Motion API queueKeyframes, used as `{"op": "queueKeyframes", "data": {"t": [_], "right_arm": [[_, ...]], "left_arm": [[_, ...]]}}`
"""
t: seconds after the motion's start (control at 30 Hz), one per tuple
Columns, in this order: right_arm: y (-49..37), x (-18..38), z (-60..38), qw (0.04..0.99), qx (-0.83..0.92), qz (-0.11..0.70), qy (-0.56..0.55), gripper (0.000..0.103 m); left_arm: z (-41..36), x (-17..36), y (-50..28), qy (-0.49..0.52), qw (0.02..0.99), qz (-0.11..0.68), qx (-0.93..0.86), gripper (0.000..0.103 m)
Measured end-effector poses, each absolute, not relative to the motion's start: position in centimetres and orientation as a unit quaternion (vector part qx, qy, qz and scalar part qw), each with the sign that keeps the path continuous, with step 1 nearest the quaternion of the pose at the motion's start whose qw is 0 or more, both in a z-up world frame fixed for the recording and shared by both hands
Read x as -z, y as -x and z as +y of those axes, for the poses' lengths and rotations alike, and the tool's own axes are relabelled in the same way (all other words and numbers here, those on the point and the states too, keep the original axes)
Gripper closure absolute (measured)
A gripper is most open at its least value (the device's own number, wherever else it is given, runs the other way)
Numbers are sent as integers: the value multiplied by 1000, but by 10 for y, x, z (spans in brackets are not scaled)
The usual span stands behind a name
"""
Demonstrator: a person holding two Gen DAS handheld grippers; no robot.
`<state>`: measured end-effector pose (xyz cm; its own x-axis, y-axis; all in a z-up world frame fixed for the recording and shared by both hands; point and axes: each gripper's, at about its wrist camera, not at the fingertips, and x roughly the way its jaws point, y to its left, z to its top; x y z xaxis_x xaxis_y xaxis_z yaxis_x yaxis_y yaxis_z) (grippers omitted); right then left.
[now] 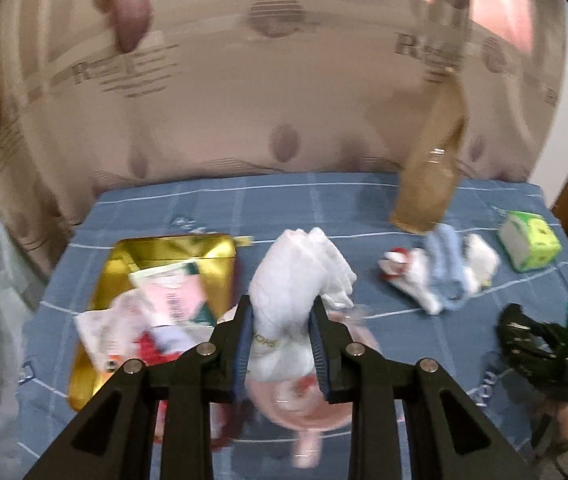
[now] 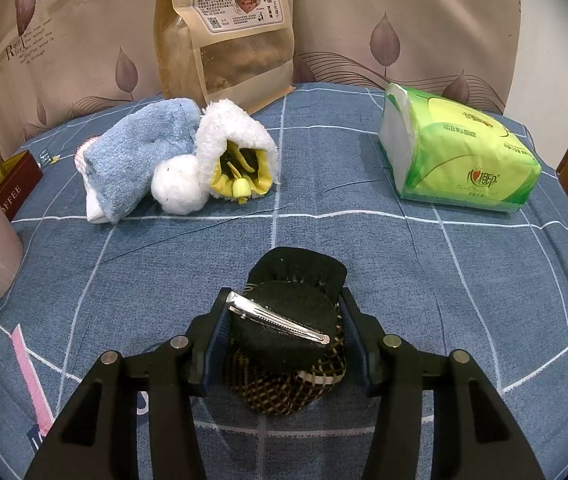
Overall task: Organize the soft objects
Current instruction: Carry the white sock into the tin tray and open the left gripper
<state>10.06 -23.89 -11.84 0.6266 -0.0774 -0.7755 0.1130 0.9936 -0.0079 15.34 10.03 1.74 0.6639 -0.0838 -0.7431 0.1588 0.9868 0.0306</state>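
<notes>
Left gripper (image 1: 282, 320) pinches a white folded cloth (image 1: 304, 276) between its blue pads, held above a pink plastic cup (image 1: 304, 404); view blurred. Gold metal tin (image 1: 172, 256) lies to its left on the blue checked tablecloth (image 1: 364, 208), holding paper packets. Right gripper (image 2: 284, 336) clamps a black fabric hair piece with a silver metal clip (image 2: 280, 318), resting on the cloth. Beyond it: a blue terry sock (image 2: 132, 156) touching a white fleece pouch with yellow lining (image 2: 236, 148). Green tissue pack (image 2: 456, 156) sits well apart, right. Brown paper snack bag (image 2: 224, 28) stands behind.
</notes>
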Motion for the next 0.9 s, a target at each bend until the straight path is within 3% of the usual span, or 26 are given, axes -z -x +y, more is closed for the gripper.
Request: {"op": "queueKeyframes", "data": {"t": [0.43,0.9], "right_arm": [[-101,119,-238,902,52,429,-21,54],[-101,119,-238,902,52,429,-20,54]], "left_arm": [[189,0,-194,-32,904,426,-29,76],[216,25,-248,-30,889,454,-53,75]]}}
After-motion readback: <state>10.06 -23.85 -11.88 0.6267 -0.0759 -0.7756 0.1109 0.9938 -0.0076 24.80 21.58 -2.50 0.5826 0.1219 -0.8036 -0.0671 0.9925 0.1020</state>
